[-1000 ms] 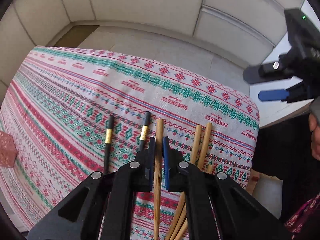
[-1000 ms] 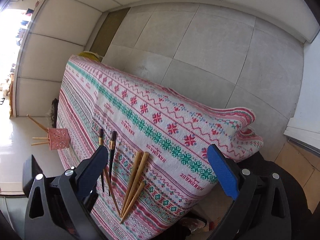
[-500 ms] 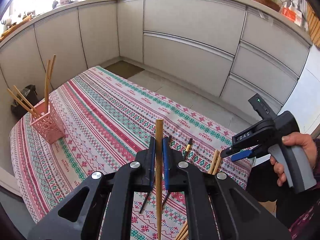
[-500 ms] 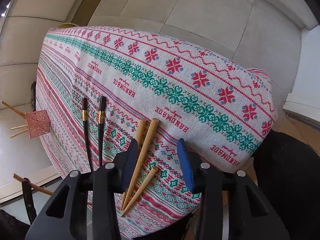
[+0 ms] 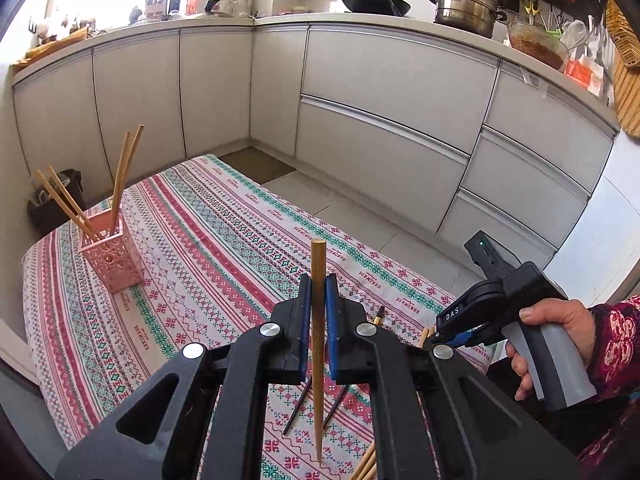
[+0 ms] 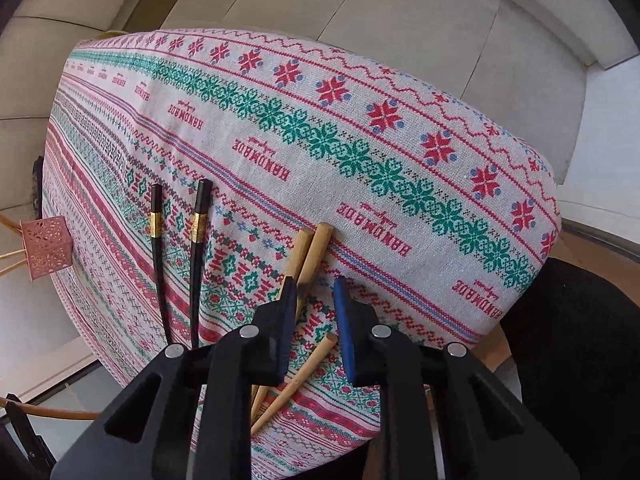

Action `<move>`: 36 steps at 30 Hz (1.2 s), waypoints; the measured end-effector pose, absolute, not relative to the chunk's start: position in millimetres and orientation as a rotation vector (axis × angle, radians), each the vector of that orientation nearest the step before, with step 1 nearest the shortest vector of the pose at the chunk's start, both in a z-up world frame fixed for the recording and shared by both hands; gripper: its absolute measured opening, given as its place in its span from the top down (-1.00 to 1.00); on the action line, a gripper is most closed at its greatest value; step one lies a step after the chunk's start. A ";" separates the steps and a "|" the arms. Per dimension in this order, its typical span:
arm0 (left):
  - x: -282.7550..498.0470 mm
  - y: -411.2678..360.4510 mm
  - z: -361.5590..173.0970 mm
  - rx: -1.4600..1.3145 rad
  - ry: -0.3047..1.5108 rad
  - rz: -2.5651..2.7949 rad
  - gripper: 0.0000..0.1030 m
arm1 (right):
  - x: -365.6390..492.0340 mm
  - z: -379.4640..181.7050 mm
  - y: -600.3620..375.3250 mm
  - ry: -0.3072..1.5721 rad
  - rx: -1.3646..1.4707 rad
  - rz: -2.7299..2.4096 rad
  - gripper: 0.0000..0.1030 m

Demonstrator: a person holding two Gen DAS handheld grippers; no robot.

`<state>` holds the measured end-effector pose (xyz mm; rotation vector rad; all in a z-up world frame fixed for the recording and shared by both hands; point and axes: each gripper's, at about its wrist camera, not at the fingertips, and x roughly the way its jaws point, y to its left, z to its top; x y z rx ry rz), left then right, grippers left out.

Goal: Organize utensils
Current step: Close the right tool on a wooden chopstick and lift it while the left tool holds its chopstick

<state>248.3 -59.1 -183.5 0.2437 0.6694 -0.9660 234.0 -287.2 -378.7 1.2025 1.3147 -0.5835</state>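
- Wooden chopstick: clamped upright between the pads of the left gripper, blunt end up, tapered tip low over the tablecloth; lifted clear of the cloth, probably for carrying to the holder.
- Left gripper: jaws narrow, shut on the chopstick shaft, pads pressing both sides; grip near the thick half, likely so the tip can lead into the holder.
- Pink perforated holder: standing on the far left part of the cloth, well apart from the held stick; four wooden chopsticks already leaning inside, splayed.
- Loose wooden chopsticks: three lying at the near right edge of the cloth, two side by side, a third nearer and slanted.
- Right gripper: pointed steeply down over the loose wooden group, jaws closing, gap now narrow; the paired sticks run under the left pad, the slanted one lies in the gap lower down; pads not yet pressing any stick, as far as visible. Held there presumably to take the next piece.
- Black chopsticks with gold bands: a pair lying parallel on the cloth, left of the wooden group, untouched.
- Hand: wrapped around the right gripper's grey handle, patterned sleeve behind.
- Kitchen cabinets: far side, pan and steel pot on the counter above.
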 end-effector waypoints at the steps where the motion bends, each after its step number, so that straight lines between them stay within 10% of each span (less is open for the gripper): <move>1: 248.9 -57.6 -183.1 0.240 0.670 -0.964 0.88 | 234.1 -377.6 -286.9 1.311 1.203 -0.584 0.62; 36: 247.7 -40.5 -161.6 0.172 0.602 -0.897 0.88 | 245.6 -341.6 -275.3 1.023 1.000 -0.382 0.84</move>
